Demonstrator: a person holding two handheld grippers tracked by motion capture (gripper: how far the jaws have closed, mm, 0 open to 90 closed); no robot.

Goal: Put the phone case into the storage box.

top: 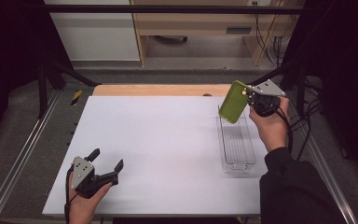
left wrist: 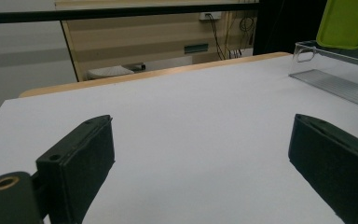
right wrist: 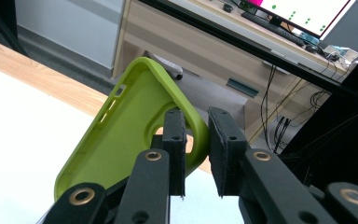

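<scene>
A lime-green phone case [top: 233, 101] hangs tilted in the air over the far end of a clear plastic bin [top: 237, 140]. My right gripper [top: 247, 93] is shut on the case's edge near the camera cut-out. In the right gripper view the case [right wrist: 121, 135] spreads to the left of my right gripper [right wrist: 196, 126], its rim pinched between the two jaws. My left gripper [top: 107, 159] rests open near the front left of the white table [top: 168, 140], with nothing between its jaws. In the left gripper view my left gripper [left wrist: 203, 135] faces the bin [left wrist: 326, 79] and the case [left wrist: 346, 21].
The bin lies lengthwise along the table's right side and looks empty. A wooden strip [top: 161, 89] borders the table's far edge. Metal rails [top: 23, 154] run along both sides, and a black bar [top: 168, 8] crosses overhead at the back.
</scene>
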